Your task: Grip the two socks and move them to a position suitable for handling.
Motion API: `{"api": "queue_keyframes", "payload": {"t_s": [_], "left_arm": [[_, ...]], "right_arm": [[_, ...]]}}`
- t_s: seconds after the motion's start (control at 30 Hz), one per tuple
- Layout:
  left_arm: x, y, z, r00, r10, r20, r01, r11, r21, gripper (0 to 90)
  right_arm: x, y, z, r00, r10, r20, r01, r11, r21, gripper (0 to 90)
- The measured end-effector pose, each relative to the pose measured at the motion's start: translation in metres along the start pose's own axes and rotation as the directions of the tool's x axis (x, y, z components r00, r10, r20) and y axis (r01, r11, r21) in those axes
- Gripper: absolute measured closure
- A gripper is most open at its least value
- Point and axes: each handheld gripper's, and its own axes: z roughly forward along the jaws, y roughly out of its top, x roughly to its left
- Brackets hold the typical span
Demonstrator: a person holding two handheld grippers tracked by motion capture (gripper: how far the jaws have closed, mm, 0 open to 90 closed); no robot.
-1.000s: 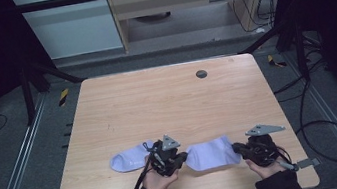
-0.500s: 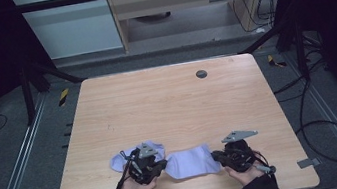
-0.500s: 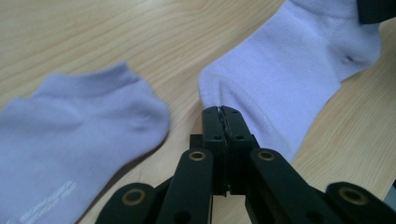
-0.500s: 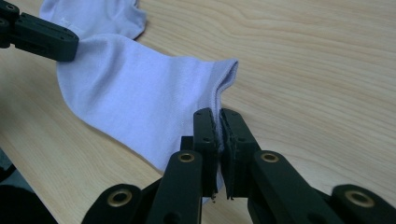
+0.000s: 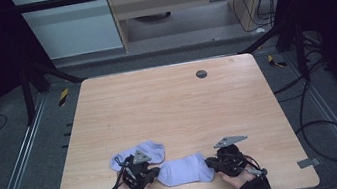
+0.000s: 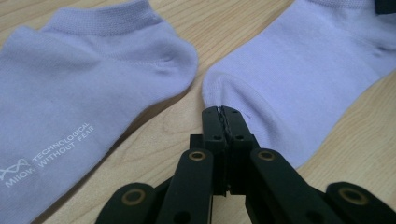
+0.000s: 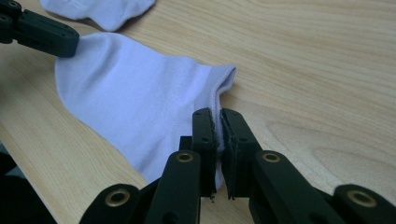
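Two pale lavender ankle socks lie near the table's front edge. The nearer sock [image 5: 184,169] is stretched flat between both grippers. My left gripper [image 5: 154,173] is shut on that sock's rounded toe edge [image 6: 223,112]. My right gripper [image 5: 211,164] is shut on its cuff end [image 7: 217,122]. The second sock [image 5: 140,154] lies loose just behind the left gripper, and its white printed lettering [image 6: 60,144] shows in the left gripper view. In the right gripper view the held sock [image 7: 140,93] reaches to the left gripper's jaws at the upper left.
The wooden table [image 5: 168,104] has a dark round grommet [image 5: 201,74] near its far edge. Metal frame rails run along both sides. Cables [image 5: 322,122] lie on the floor at the right, and a cabinet [image 5: 178,2] stands behind the table.
Both hands have shifted left and slightly toward the front edge, carrying the held sock with them. The loose sock has stayed roughly in place.
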Motion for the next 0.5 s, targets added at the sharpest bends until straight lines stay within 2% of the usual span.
{"api": "queue_keyframes", "payload": {"t_s": [0.23, 0.33, 0.5], "left_arm": [[0.002, -0.002, 0.002, 0.9999, -0.011, -0.008, 0.011, 0.9999, -0.002, 87.5], [0.002, -0.002, -0.001, 0.9997, -0.008, -0.023, 0.008, 0.9998, -0.017, 81.1], [0.008, 0.000, -0.010, 0.9980, -0.024, -0.058, 0.021, 0.9981, -0.057, 66.7]], "right_arm": [[0.001, -0.003, 0.005, 1.0000, -0.008, 0.002, 0.008, 1.000, 0.019, 81.0], [0.001, -0.003, 0.004, 0.9999, -0.009, 0.004, 0.009, 1.000, 0.016, 78.1], [-0.002, -0.001, -0.003, 0.9998, -0.006, 0.017, 0.007, 1.000, -0.031, 72.3]]}}
